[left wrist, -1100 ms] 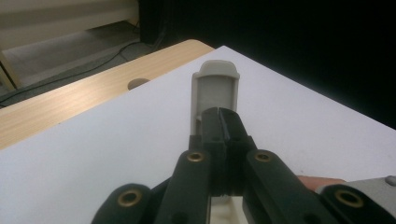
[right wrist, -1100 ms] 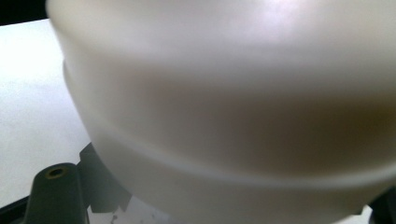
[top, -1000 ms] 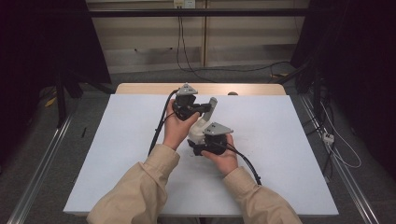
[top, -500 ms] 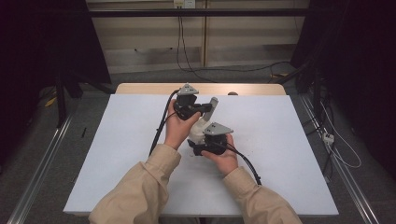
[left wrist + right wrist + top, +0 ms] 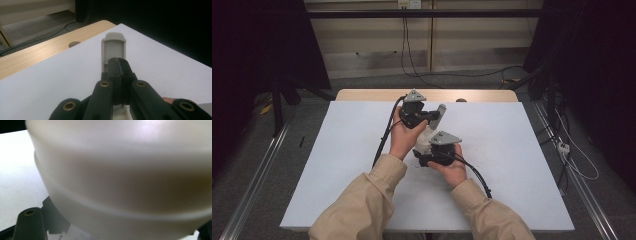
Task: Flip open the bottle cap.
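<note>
A white rounded plastic body (image 5: 422, 141) with a grey flat tab (image 5: 440, 111) sticking up from it is held above the white table (image 5: 512, 150). My left gripper (image 5: 432, 116) lies along the tab; in the left gripper view its jaws (image 5: 117, 62) are pressed together in the channel of the grey tab (image 5: 113, 46). Whether they pinch a rib of it I cannot tell. My right gripper (image 5: 426, 151) is shut on the white body (image 5: 120, 177), seen very close and blurred in the right gripper view.
A wooden strip (image 5: 482, 95) with a round hole (image 5: 74, 44) runs along the table's far edge. Cables (image 5: 472, 74) lie on the floor beyond, and metal rails (image 5: 257, 180) flank the table. Black curtains (image 5: 592, 65) close both sides.
</note>
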A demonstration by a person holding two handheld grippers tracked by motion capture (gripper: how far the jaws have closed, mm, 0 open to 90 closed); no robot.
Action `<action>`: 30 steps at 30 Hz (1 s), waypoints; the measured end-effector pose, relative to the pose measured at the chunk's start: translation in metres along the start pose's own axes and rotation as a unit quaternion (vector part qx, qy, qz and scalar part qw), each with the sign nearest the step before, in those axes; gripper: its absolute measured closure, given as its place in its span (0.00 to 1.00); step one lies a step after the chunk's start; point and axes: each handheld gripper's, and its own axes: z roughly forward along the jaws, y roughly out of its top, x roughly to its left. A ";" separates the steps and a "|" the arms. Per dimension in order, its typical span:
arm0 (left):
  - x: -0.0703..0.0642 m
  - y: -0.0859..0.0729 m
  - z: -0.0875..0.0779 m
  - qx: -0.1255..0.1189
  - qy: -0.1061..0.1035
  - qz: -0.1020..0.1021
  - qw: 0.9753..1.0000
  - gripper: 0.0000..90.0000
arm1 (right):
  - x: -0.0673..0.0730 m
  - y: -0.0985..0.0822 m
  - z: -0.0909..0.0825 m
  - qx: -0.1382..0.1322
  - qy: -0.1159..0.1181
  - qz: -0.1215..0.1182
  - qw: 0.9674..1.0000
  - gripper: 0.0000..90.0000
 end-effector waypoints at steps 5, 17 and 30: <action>0.000 0.000 0.002 0.000 0.002 0.003 1.000 1.00 | 0.000 0.000 0.000 0.000 0.000 0.001 1.000 0.20; 0.001 -0.001 0.003 0.002 0.001 0.000 1.000 1.00 | 0.000 0.000 0.000 0.000 0.000 0.000 1.000 0.20; 0.001 -0.001 0.004 0.003 0.000 0.000 1.000 1.00 | 0.000 0.000 0.000 0.000 0.000 0.000 1.000 0.20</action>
